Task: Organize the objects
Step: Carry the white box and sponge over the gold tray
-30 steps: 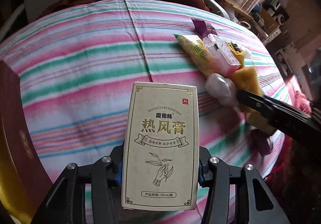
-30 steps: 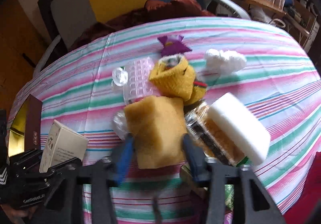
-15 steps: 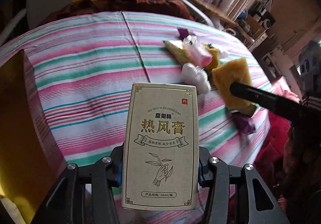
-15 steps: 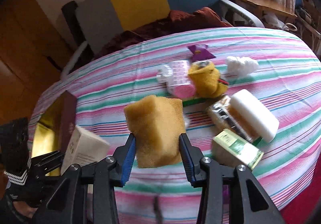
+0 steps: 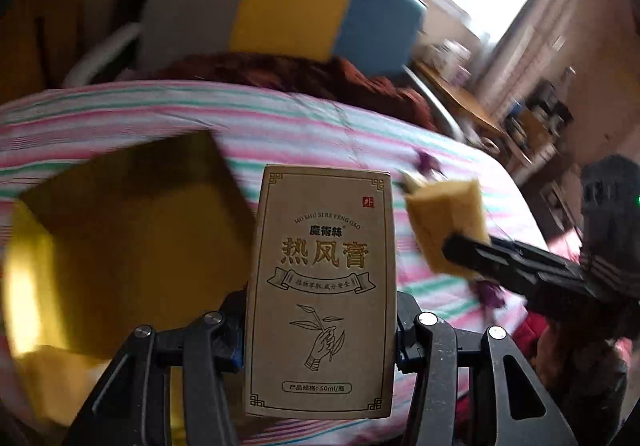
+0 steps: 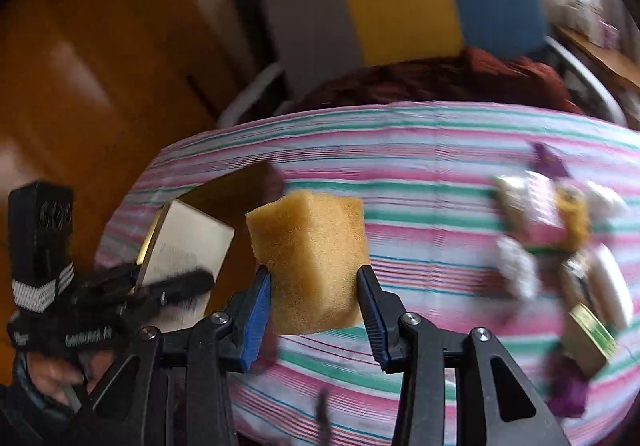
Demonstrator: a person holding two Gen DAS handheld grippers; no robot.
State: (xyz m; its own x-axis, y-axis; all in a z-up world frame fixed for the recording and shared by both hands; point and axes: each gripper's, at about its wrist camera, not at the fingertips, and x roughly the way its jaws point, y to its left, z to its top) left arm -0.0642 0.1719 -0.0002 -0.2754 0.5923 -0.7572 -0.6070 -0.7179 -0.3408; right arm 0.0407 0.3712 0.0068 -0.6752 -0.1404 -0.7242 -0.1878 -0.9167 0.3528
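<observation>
Left tool point(image 5: 320, 330) clamped on the tan carton point(image 5: 322, 286), right tool point(image 6: 316, 302) clamped on the yellow sponge point(image 6: 310, 258); both held above the striped counter point(image 6: 420, 166) beside the open gold-lined box point(image 5: 120, 238). I judge: lower one at a time, carton first, release low. Carton reads "MO SHU SI RE FENG GAO", "热风膏", "50ml"
</observation>
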